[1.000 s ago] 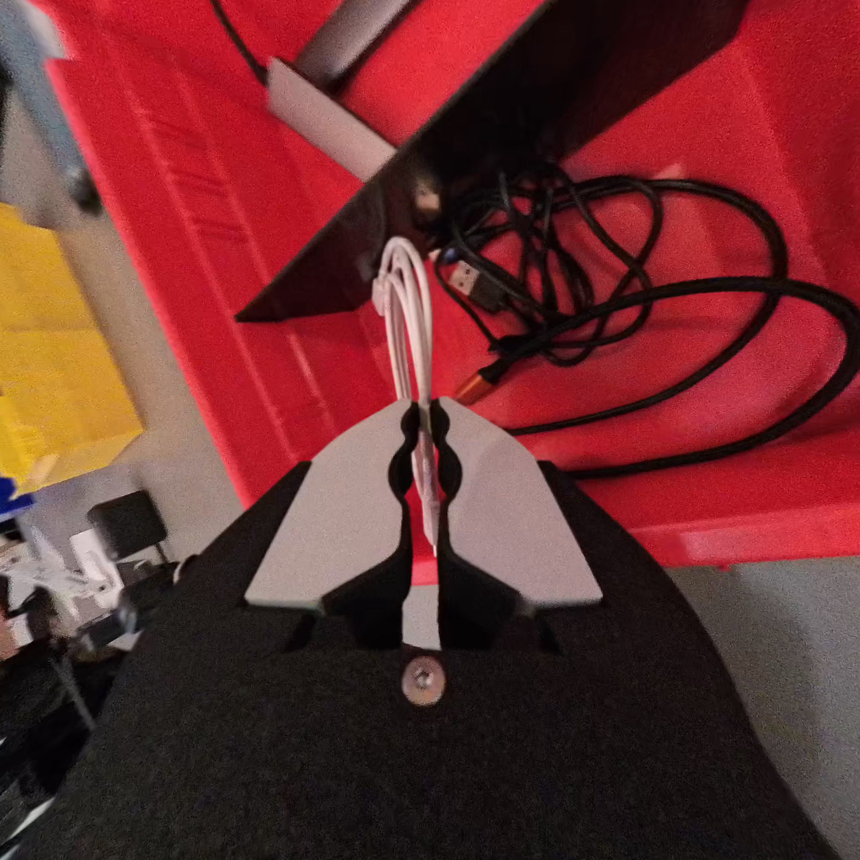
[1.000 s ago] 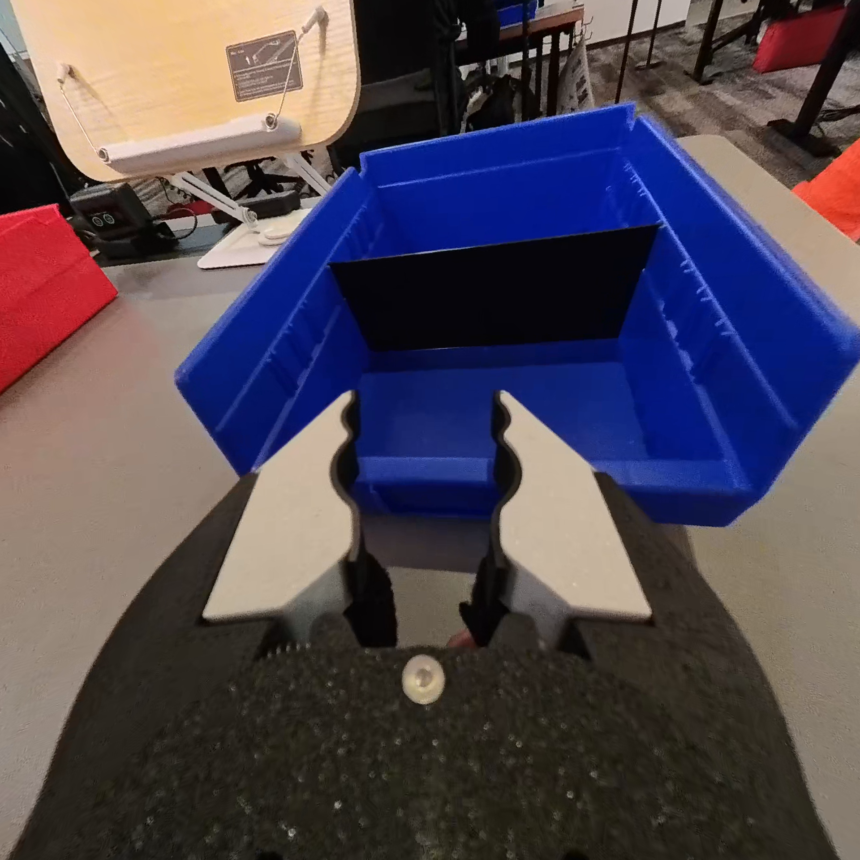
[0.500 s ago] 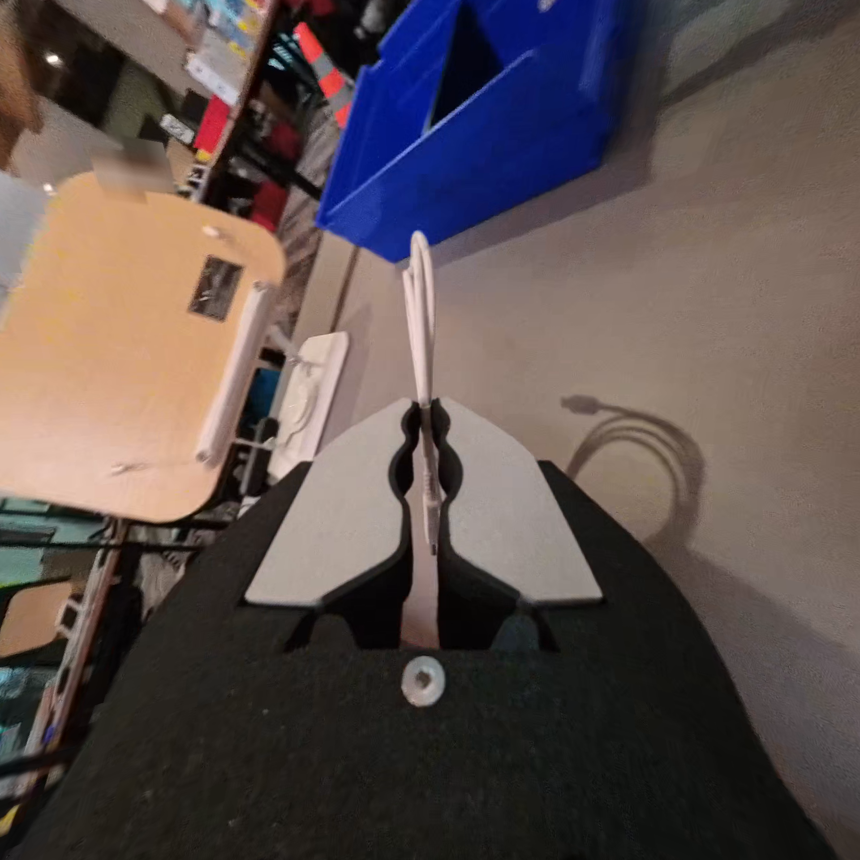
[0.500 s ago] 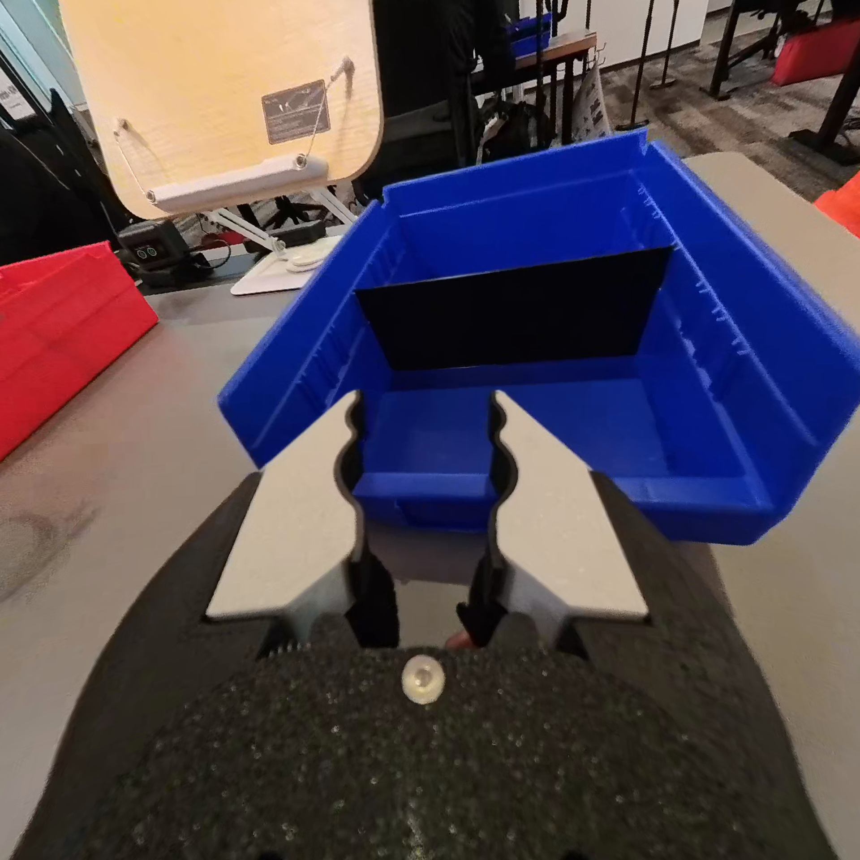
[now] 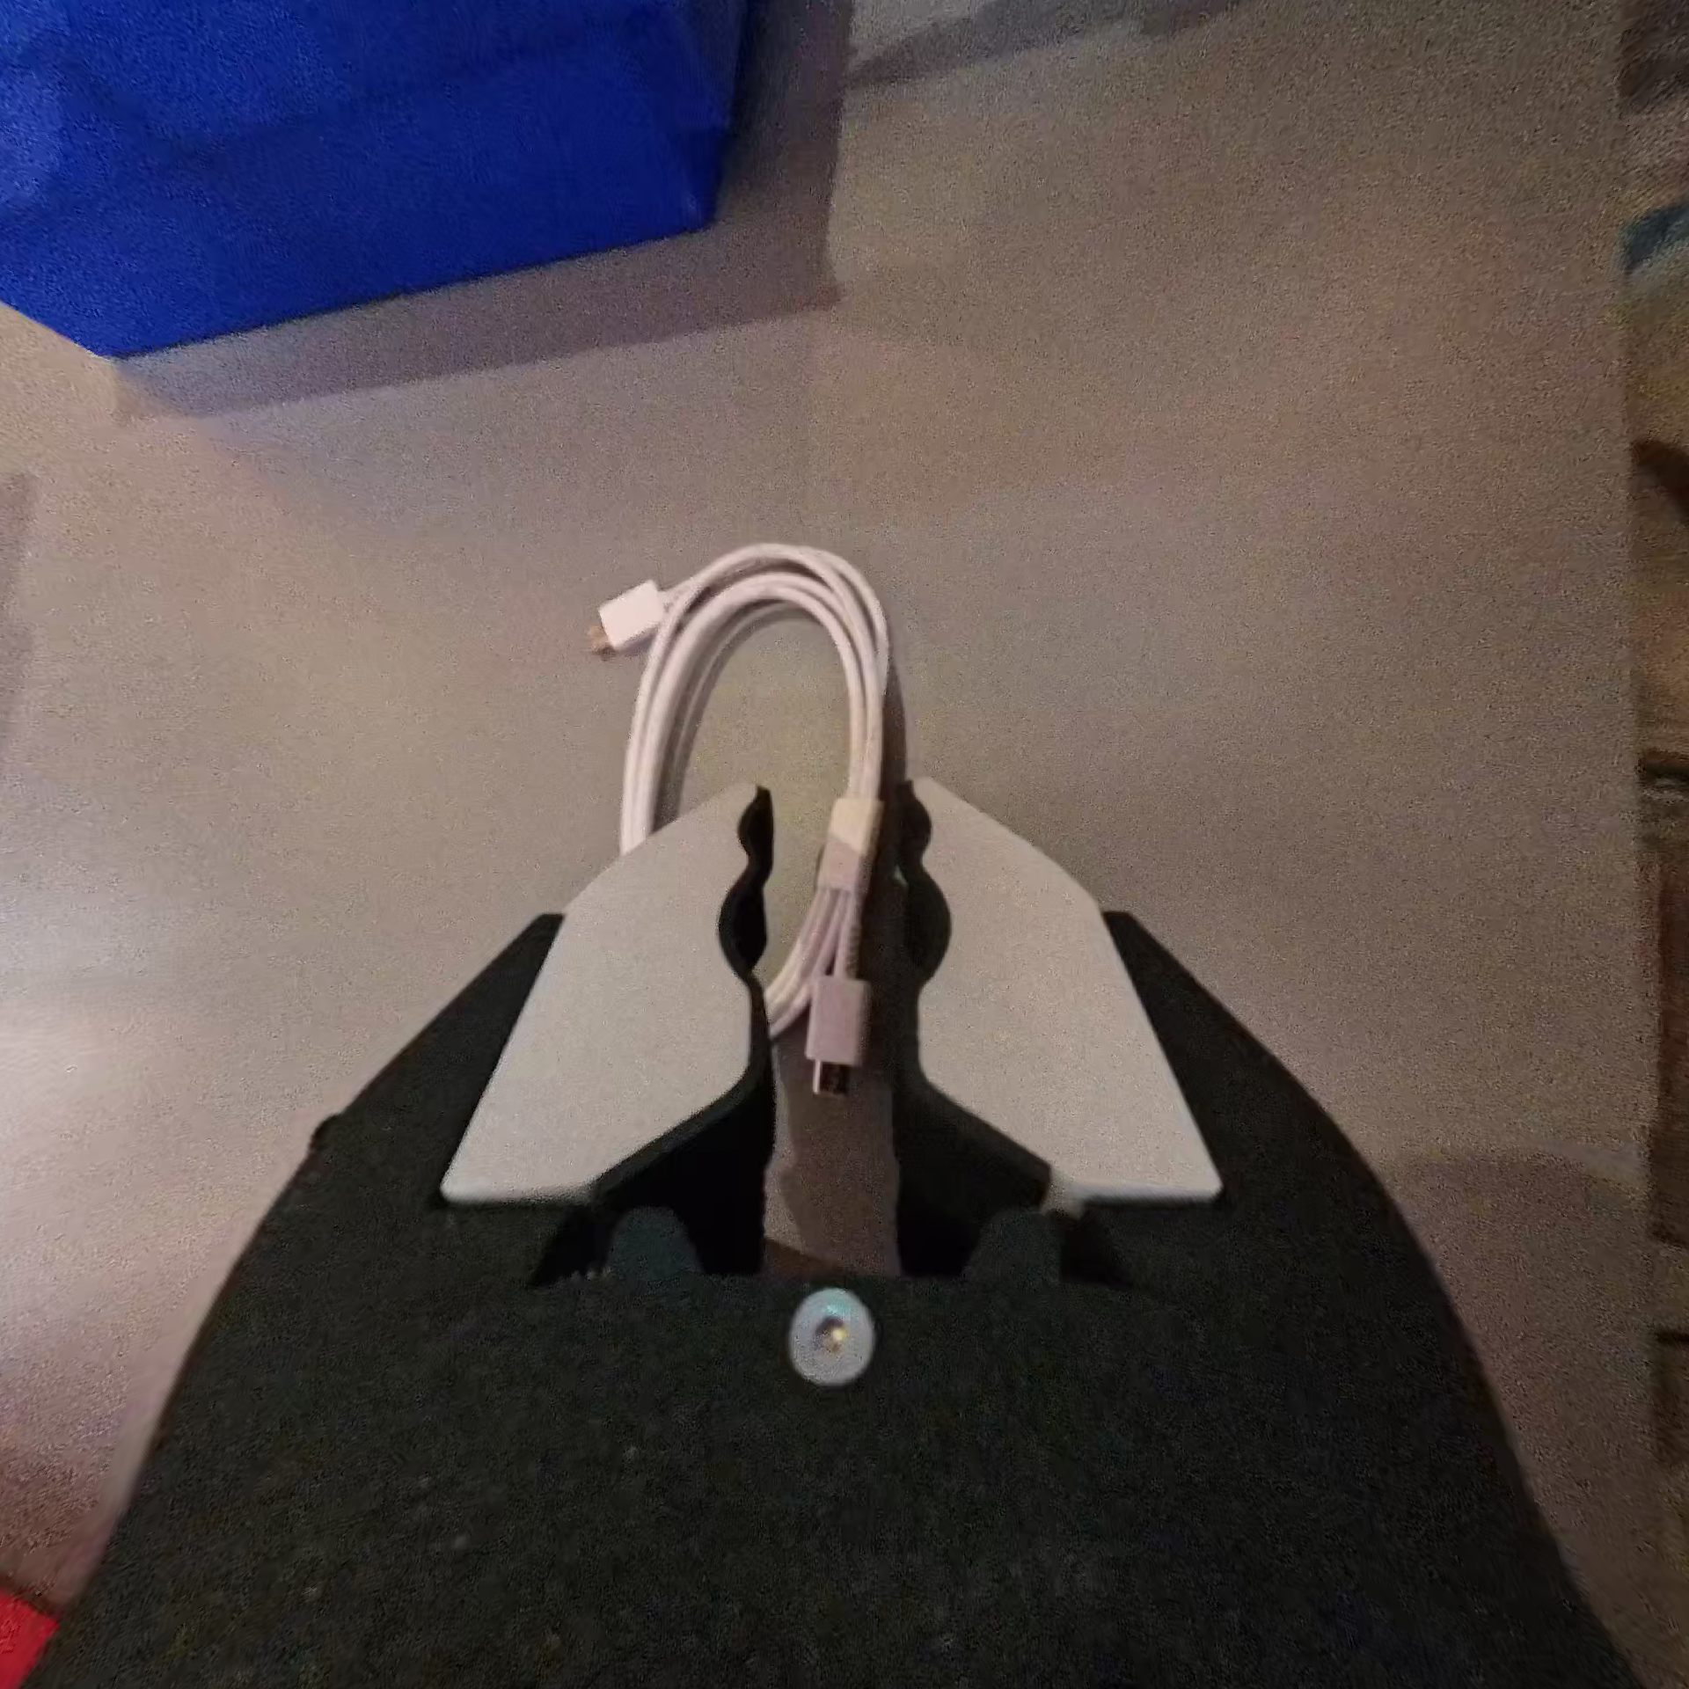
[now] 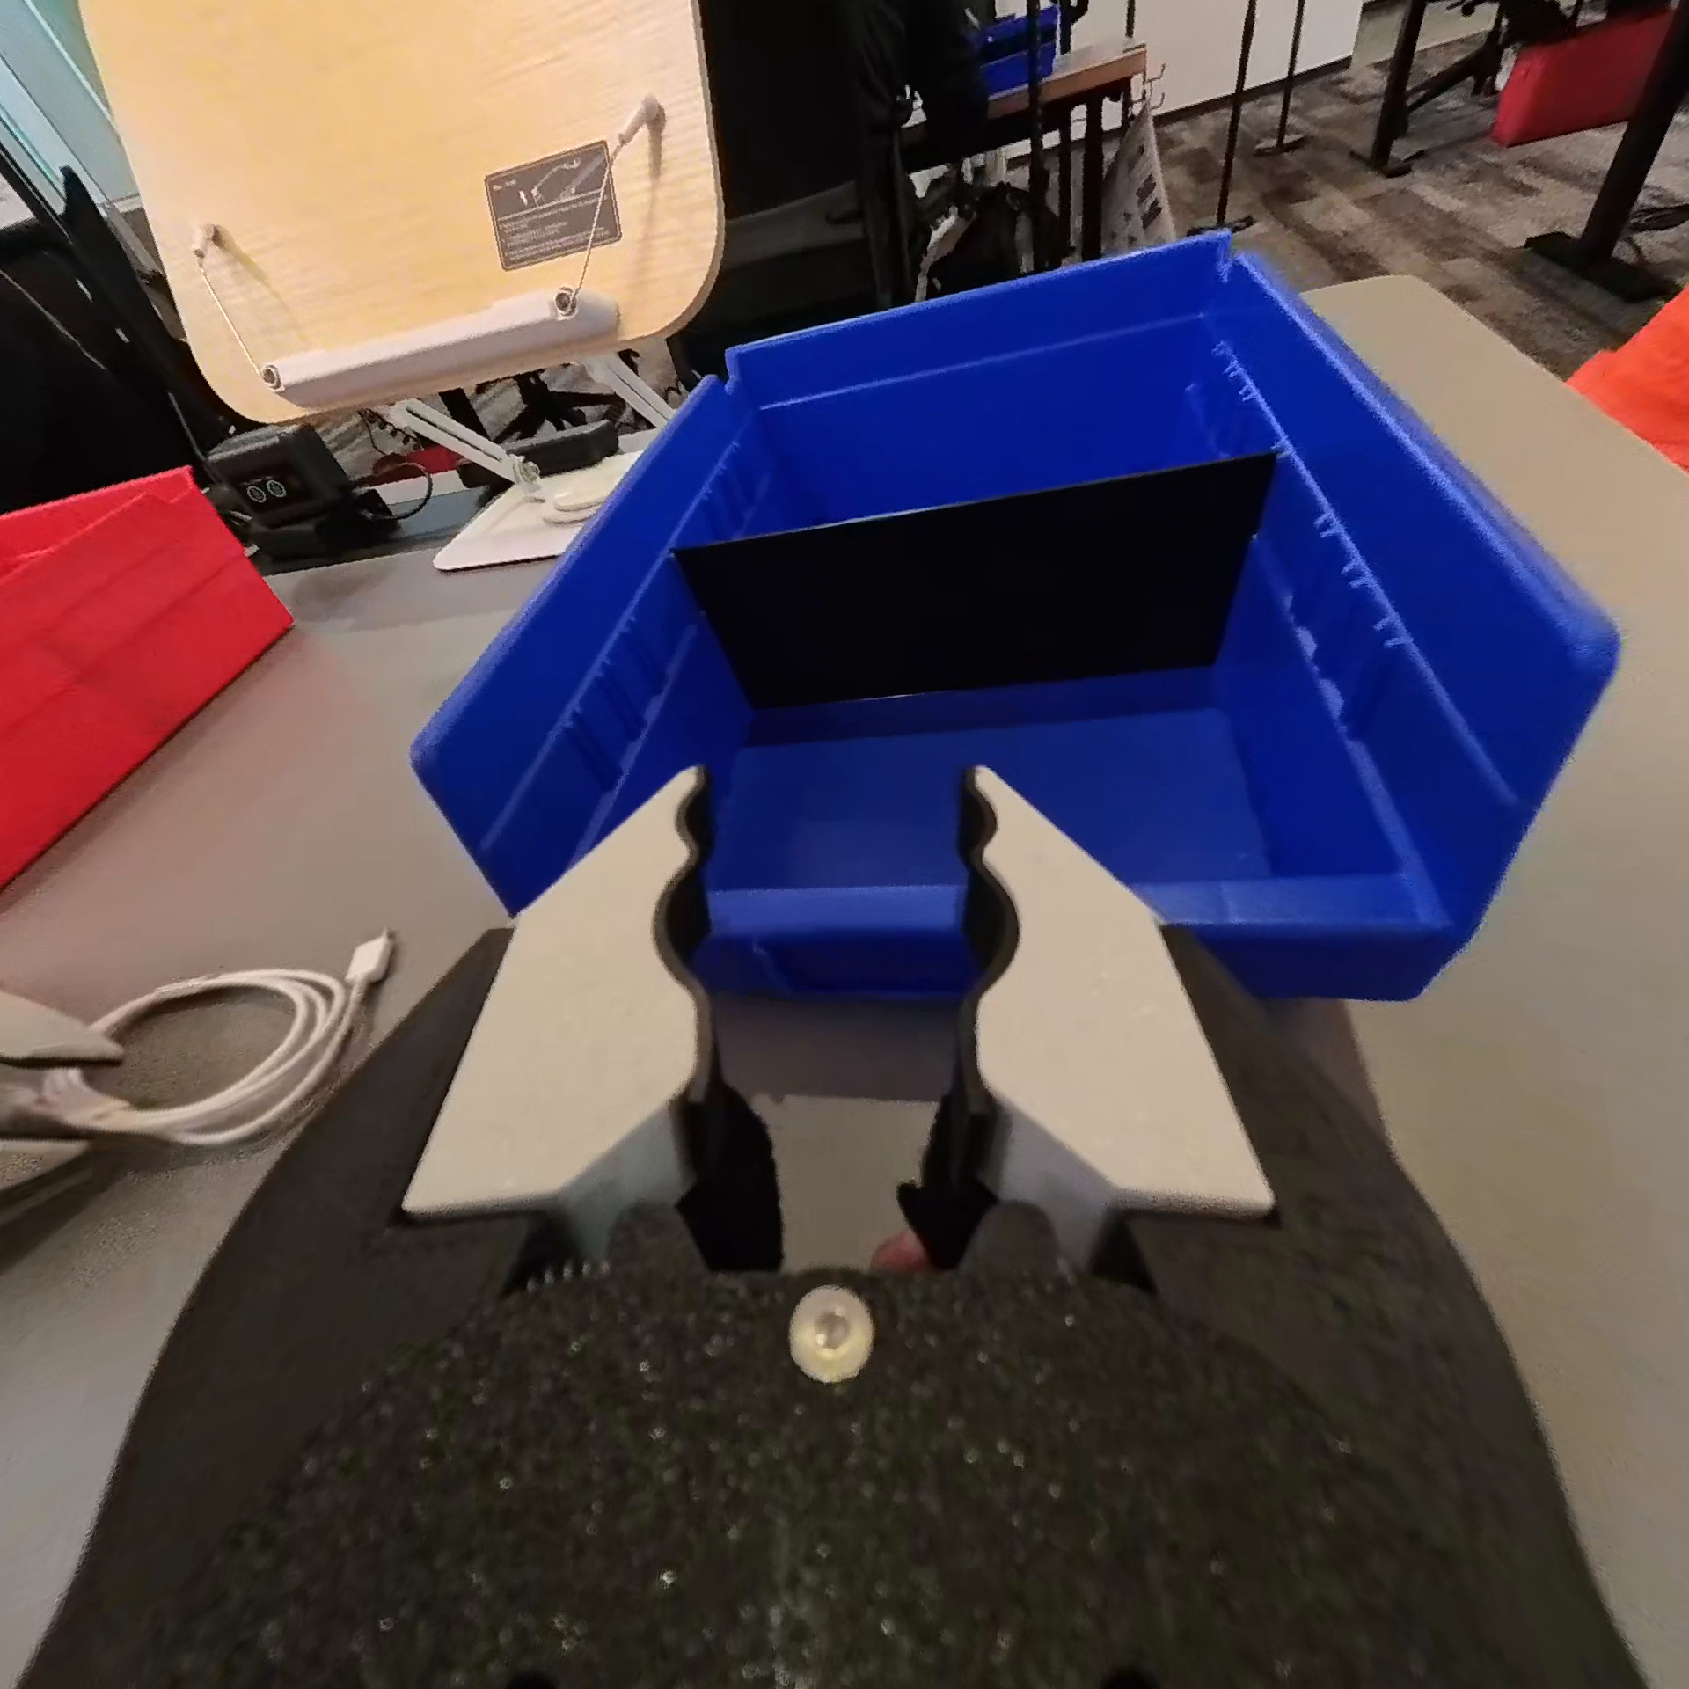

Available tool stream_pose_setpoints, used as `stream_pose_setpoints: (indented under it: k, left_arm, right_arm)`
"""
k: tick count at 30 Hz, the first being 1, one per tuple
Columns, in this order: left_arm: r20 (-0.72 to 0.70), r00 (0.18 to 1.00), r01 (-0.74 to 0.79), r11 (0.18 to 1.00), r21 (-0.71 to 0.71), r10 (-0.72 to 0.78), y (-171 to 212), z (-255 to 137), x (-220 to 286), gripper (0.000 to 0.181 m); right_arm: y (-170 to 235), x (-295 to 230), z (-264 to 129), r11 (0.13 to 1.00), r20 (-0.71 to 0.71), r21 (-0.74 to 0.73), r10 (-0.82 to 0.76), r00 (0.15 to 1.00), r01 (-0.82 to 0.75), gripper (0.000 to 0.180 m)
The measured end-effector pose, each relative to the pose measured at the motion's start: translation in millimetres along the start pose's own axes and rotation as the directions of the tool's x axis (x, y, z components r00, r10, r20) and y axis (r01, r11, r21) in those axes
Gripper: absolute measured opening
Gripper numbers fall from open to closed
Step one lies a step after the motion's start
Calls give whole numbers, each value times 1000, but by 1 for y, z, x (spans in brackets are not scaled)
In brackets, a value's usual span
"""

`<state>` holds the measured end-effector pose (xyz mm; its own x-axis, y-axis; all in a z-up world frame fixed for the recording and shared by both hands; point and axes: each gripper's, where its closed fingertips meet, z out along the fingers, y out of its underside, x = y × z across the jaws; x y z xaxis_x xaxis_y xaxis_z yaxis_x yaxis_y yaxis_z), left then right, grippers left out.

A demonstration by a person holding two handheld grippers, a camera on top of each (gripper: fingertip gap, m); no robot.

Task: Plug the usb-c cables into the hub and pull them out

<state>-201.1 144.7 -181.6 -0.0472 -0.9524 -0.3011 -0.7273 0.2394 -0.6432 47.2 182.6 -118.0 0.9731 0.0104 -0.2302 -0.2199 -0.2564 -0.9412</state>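
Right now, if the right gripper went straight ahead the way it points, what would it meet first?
Most likely the low front wall of the blue bin, directly ahead of the open right gripper; depth is hard to judge, so it might pass just above it.

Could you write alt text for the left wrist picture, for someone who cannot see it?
A coiled white cable lies on a grey table between the open fingers of the left gripper. A blue bin sits beyond.

White cable [image 5: 759, 658] on a grey table [image 5: 1188, 548]; blue bin [image 6: 1371, 658] with black divider [image 6: 969, 585]; red bin [image 6: 110, 594]
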Motion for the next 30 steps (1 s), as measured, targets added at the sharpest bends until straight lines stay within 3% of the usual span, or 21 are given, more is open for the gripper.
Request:
stream_pose_setpoints:
  k: [4,8,11,14,17,20,24,26,30]
  left_arm:
    - [-146,948,302,943,137,-283,-16,-36,-5,33]
    - [-145,822,565,752,341,-551,-16,-119,-70,32]
    - [22,641,700,596,392,-768,39,-177,-139,24]
    - [332,432,819,519,245,-839,135,-201,-183,34]
    - [470,409,876,482,40,-782,197,-189,-192,43]
    - [486,393,909,410,-76,-781,228,-163,-199,45]
    - [508,428,901,396,-177,-747,252,-139,-204,24]
    - [488,447,890,429,-156,-750,247,-139,-205,12]
    - [489,473,846,532,-22,-732,219,-165,-208,9]
  right_arm:
    - [0,4,-2,1000,-12,3,2,1000,-2,53]
    - [1,6,-2,1000,-18,1,8,1000,-8,53]
    - [2,5,0,1000,-12,-4,9,1000,-9,53]
    - [2,1,2,1000,0,-7,6,1000,-6,53]
    - [3,-5,5,1000,14,-13,-1,1000,1,53]
    - [4,-8,9,1000,19,-19,-14,1000,14,53]
    - [5,-10,12,999,19,-25,-28,999,28,53]
    - [5,-9,12,999,13,-26,-34,999,34,53]
    - [7,-3,10,999,-3,-32,-36,999,36,53]
